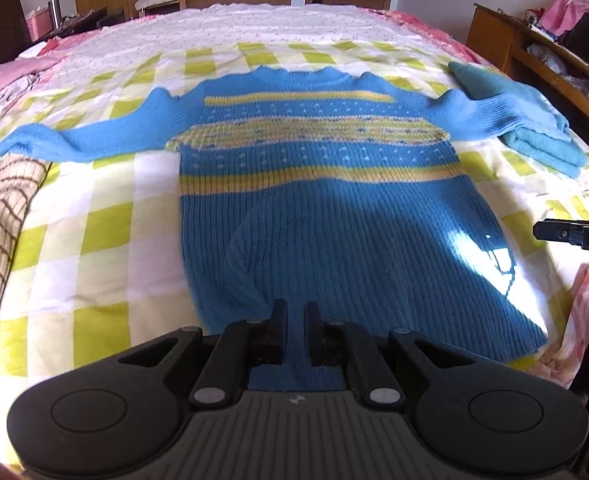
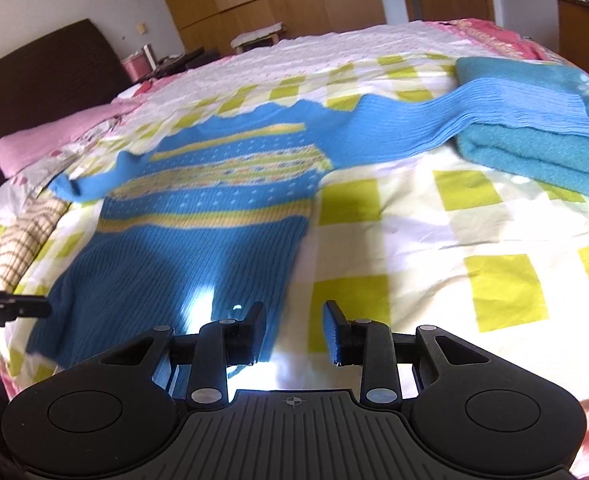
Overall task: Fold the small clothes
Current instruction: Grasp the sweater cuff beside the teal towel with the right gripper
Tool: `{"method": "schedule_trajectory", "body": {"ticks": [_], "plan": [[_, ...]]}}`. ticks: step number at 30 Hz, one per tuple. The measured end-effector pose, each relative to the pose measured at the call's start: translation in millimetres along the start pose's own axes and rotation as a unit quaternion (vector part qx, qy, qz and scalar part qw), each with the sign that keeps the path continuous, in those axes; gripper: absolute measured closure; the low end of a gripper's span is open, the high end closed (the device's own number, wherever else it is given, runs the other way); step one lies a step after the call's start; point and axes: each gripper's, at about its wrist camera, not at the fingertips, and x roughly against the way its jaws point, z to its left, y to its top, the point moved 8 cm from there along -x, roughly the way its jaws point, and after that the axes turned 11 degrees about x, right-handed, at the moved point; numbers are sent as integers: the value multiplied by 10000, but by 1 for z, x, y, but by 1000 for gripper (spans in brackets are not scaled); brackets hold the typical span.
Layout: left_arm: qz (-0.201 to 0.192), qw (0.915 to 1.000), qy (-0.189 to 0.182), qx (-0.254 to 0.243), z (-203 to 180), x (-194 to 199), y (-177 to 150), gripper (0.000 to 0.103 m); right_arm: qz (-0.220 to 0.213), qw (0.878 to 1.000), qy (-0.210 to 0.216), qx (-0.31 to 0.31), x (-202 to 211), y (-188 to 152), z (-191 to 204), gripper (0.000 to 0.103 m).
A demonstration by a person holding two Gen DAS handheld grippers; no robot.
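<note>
The child's knitted sweater (image 1: pixel 318 184) lies flat on the bed (image 1: pixel 106 232), hem toward the cameras and both sleeves spread wide. It is ribbed blue wool or acrylic with yellow bands, so I judge it light, soft and stretchy: it will sag and drape when lifted, and the rib gives pads plenty of bite with little risk of slipping. Hem corners, cuffs and shoulder seams look the best places to hold, since a pinch mid-panel would only tent the knit.

The left gripper (image 1: pixel 294 332) has its fingers nearly pressed together, pinching the hem edge, blue knit showing between them. The right gripper (image 2: pixel 294 332) has its fingers spread partway with nothing between them, hanging over the checked sheet just beside the sweater's right hem corner.

One sleeve cuff (image 2: pixel 554 114) rests on a folded teal towel (image 2: pixel 534 152). A checked brown cloth (image 1: pixel 2 216) lies at the bed's left edge.

The only writing is on the right gripper's body at the left view's edge: possibly "DA", cut off.
</note>
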Motion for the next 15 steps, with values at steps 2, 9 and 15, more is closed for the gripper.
{"method": "schedule_trajectory", "body": {"ticks": [2, 9, 15], "plan": [[-163, 9998, -108, -72, -12, 0, 13, 89, -182, 9992, -198, -282, -1, 13, -20, 72], [-600, 9964, -469, -371, -65, -18, 51, 88, -921, 9786, -868, -1624, 5, 53, -105, 69], [-845, 9928, -750, -402, -106, -42, 75, 80, -1245, 9526, -1474, -2354, 2, 60, -173, 67]]}}
